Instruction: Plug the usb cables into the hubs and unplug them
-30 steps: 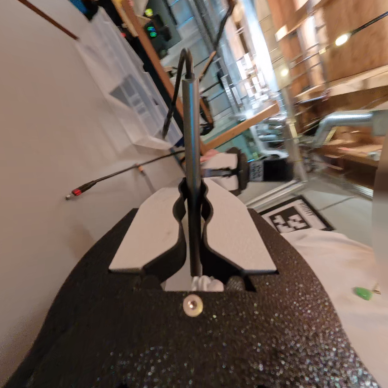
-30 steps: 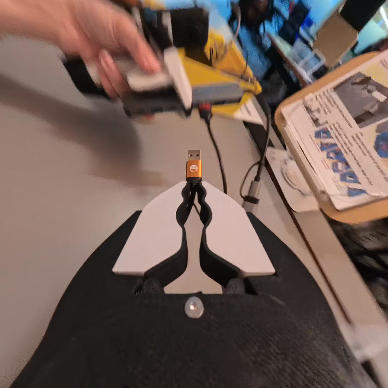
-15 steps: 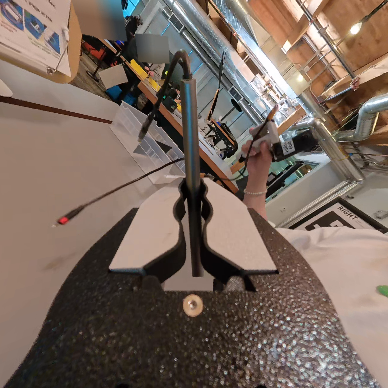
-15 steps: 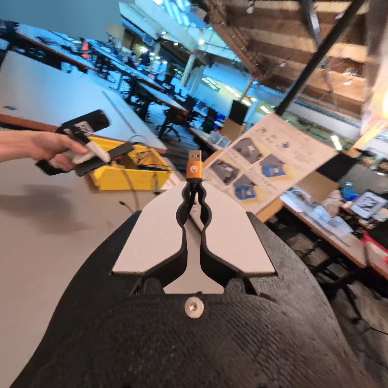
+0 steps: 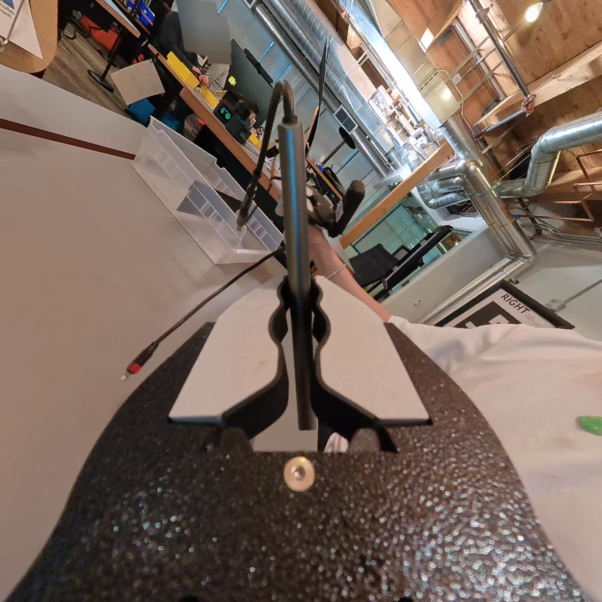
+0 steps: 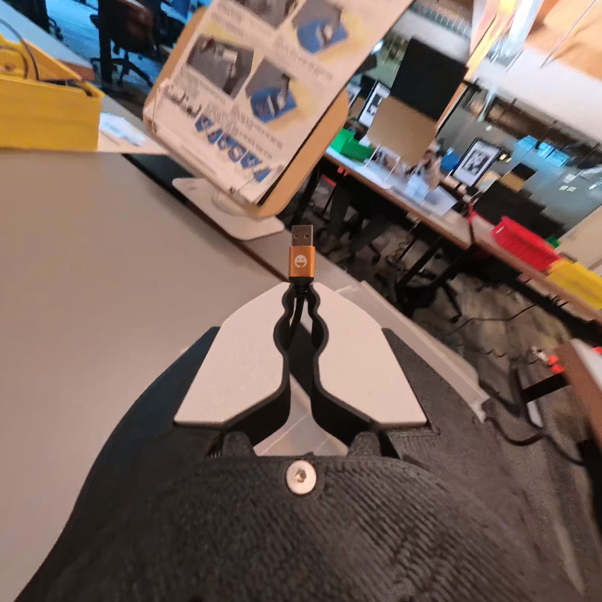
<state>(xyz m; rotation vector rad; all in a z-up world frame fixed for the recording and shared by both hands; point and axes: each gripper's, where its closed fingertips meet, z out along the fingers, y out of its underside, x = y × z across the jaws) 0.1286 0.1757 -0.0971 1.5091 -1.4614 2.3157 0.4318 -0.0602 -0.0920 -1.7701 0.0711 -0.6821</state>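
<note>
Hub (image 5: 294, 260) is clamped edge-on by the left gripper (image 5: 299, 290), long axis toward twelve o'clock; orange plug (image 6: 301, 260), pinched by the right gripper (image 6: 300, 288), points likewise.

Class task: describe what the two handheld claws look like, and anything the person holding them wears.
Both claws, left claw and right claw, have flat pale grey fingers with wavy black inner edges, on a black textured body with a silver screw. The person wears a white sleeve and a thin beaded bracelet.
</note>
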